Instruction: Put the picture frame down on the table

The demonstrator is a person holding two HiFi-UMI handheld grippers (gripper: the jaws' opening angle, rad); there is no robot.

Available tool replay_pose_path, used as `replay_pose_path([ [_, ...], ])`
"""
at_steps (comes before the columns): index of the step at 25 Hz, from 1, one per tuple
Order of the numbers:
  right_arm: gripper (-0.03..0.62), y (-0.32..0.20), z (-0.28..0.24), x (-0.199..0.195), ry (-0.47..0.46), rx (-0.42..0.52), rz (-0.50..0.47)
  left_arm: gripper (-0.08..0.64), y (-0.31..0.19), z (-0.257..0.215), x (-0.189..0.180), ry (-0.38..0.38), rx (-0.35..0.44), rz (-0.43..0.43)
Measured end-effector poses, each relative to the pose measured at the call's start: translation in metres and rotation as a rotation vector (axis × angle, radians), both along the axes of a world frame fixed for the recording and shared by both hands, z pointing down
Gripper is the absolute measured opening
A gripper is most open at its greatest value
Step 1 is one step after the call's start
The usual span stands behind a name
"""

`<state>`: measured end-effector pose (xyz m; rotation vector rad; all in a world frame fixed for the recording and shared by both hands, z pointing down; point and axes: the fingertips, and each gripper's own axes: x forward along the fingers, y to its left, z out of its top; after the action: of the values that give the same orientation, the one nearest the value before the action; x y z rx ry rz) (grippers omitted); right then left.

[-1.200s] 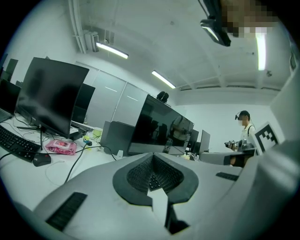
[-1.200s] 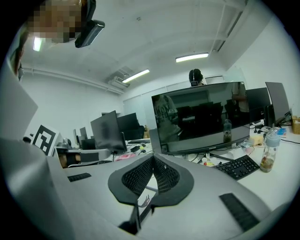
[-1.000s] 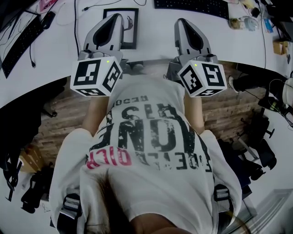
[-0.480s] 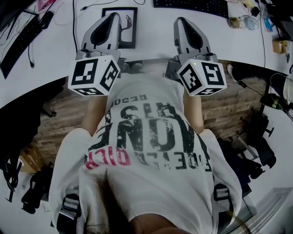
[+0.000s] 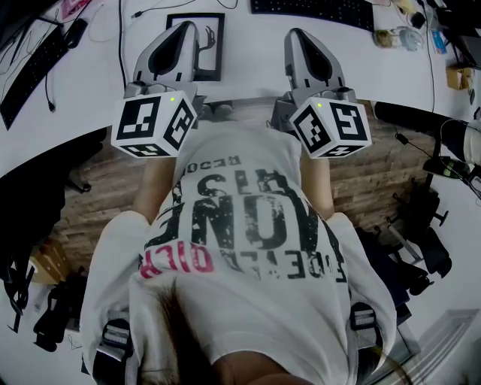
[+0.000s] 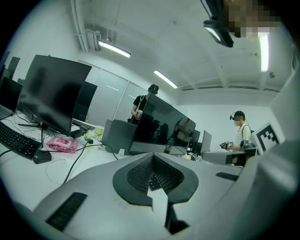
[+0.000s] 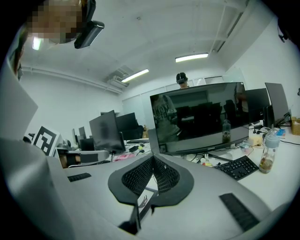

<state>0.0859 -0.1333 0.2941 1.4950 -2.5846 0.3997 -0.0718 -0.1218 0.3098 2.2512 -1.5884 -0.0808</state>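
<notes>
The picture frame [image 5: 213,53], black-edged with a white mat and a dark drawing, lies flat on the white table [image 5: 248,68] at the far side. My left gripper [image 5: 188,27] hovers over the frame's left part and hides it; its jaws are shut and hold nothing. To the right of the frame my right gripper [image 5: 297,34] hangs over bare table, shut and holding nothing. In the left gripper view the left gripper [image 6: 152,157] shows its pads meeting at the tip. Below the closed pads of the right gripper [image 7: 153,158], a corner of the frame [image 7: 143,199] shows.
A black keyboard [image 5: 316,11] lies behind the right gripper and another [image 5: 34,64] at the far left. Cables [image 5: 122,45] run left of the frame. Monitors [image 7: 201,117] [image 6: 54,96], a bottle [image 7: 267,157] and a pink pack [image 6: 61,144] stand further back. Other people [image 6: 239,133] stand behind.
</notes>
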Motion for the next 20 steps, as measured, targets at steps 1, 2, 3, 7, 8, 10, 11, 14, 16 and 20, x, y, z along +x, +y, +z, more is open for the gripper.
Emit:
replay_pose_path([
  [1,0.000,0.0000,0.0002,-0.0004,0.000,-0.001,-0.001,0.003,-0.0002,0.0006,-0.0002,0.001,-0.002,0.000],
  [2,0.000,-0.0001,0.0004,-0.0006,0.000,-0.001,-0.001,0.003,-0.0002,0.0012,-0.0003,0.002,-0.004,0.000],
  [3,0.000,-0.0001,0.0007,-0.0006,0.000,-0.003,-0.001,0.003,-0.0002,0.0018,-0.0002,0.002,-0.007,0.000],
  [7,0.000,-0.0009,0.0016,0.0004,0.001,-0.005,0.001,0.003,-0.0004,0.0037,0.0007,0.005,-0.012,0.001],
  [8,0.000,-0.0011,0.0016,0.0005,0.001,-0.005,0.001,0.003,-0.0006,0.0040,0.0007,0.005,-0.014,0.001],
  [10,0.000,-0.0016,0.0012,0.0006,0.000,-0.006,0.001,0.003,-0.0016,0.0040,0.0009,0.006,-0.014,0.002],
  [11,0.000,-0.0019,0.0010,0.0007,0.000,-0.006,0.001,0.002,-0.0022,0.0037,0.0010,0.007,-0.014,0.003],
  [14,0.000,-0.0027,0.0012,0.0005,-0.002,-0.007,0.002,0.003,-0.0038,0.0034,0.0017,0.007,-0.015,0.006],
  [16,0.000,-0.0035,0.0022,0.0005,-0.004,-0.009,0.002,0.003,-0.0049,0.0045,0.0022,0.006,-0.017,0.008],
  [20,0.000,-0.0062,0.0045,0.0019,-0.002,-0.014,0.002,0.003,-0.0078,0.0065,0.0029,0.006,-0.021,0.008],
])
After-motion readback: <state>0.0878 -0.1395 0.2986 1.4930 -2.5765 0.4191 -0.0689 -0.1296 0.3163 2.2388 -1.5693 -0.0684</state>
